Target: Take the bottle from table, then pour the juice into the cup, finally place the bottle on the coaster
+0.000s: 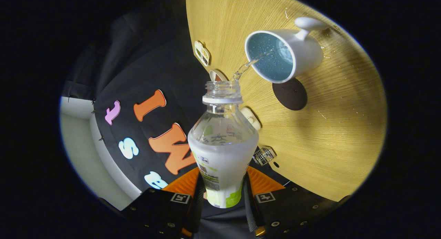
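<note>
Bright light falls on the round yellow wooden surface [327, 135], and it dims toward 5 o'clock. The white cup with a blue inside [286, 54] throws a soft shadow. Edges bend like a fishbowl. The clear plastic bottle [222, 142] looks sharp.

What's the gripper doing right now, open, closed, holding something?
Gripper: closed on the bottle, both fingers pressing its sides, tilting it so liquid streams from its mouth into the cup.
</note>
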Demonstrator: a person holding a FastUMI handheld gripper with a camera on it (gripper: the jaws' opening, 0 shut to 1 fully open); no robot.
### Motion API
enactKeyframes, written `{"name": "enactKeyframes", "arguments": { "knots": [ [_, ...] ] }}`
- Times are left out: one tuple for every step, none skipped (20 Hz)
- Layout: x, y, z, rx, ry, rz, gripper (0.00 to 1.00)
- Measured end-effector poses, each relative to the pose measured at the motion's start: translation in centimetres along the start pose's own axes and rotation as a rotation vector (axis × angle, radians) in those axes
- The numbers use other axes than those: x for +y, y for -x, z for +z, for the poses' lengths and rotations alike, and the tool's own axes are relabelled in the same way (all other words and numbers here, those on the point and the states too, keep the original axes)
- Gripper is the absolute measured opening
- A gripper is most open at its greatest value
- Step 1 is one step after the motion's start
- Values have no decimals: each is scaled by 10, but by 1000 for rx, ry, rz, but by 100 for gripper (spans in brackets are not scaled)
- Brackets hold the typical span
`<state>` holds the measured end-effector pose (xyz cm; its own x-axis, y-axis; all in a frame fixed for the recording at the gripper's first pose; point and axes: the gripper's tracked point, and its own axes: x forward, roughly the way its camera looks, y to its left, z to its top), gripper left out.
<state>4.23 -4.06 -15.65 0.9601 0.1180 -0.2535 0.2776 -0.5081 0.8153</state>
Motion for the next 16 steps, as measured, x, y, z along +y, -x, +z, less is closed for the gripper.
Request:
{"name": "enactKeyframes", "arguments": {
  "knots": [
    [3,2,0,-1,-14,0,54],
    [5,2,0,-2,-28,0,54],
    [6,3,1,1,-44,5,54],
    [7,4,1,1,-62,9,54],
    [8,3,2,-1,-75,12,54],
    [7,3,3,-2,-84,10,54],
    [7,2,4,-4,-90,9,54],
    [7,1,4,-6,-94,7,54],
    [9,-1,4,-7,-96,7,54],
    [9,-1,5,-10,-99,9,54],
    [10,-1,6,-11,-101,13,54],
    [13,-1,7,-19,-116,28,54],
    [18,1,10,-21,-132,40,54],
    [17,3,9,-22,-140,43,54],
    [16,1,10,-28,-140,42,54],
    [12,0,9,-26,-138,34,54]
  ]
}}
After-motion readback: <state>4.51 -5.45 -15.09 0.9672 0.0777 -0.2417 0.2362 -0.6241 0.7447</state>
